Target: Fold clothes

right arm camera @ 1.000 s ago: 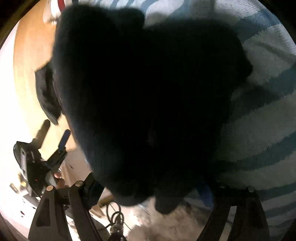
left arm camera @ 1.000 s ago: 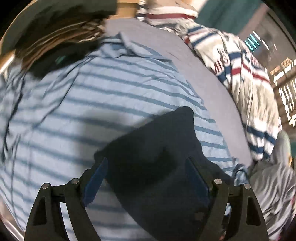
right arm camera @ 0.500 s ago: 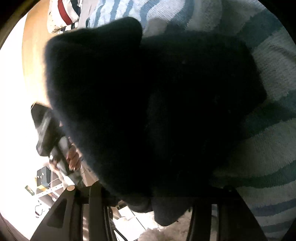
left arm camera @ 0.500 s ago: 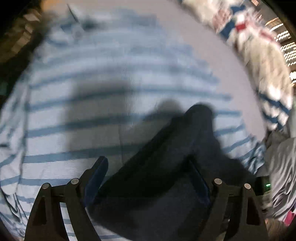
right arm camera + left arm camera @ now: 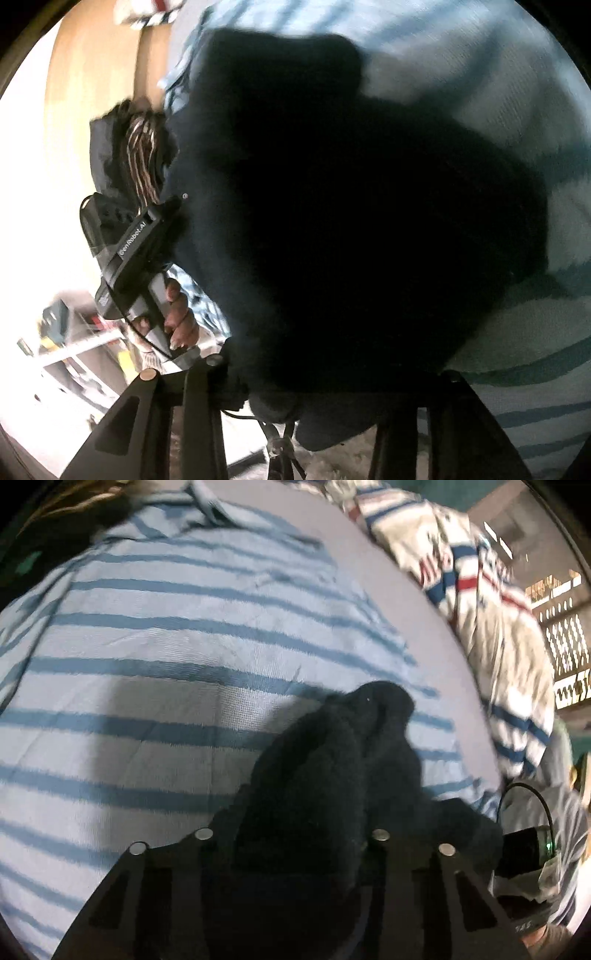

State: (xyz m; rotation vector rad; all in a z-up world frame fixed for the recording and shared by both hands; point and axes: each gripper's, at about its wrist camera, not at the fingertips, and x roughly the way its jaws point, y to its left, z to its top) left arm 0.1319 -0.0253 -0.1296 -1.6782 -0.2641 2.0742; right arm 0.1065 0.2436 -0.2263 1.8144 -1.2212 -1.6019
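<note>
The dark garment (image 5: 332,775) is bunched at lower centre of the frame on the striped shirt (image 5: 184,646) and clamped by left tongs (image 5: 291,834) and right tongs (image 5: 325,373), both just closed.

A grey desk (image 5: 417,627) carries the laundry. A light blue striped shirt (image 5: 177,657) lies spread flat across most of it, collar at the far end. Beside it, along the far right edge, sits a crumpled white garment with red and blue stripes (image 5: 487,602).
</note>
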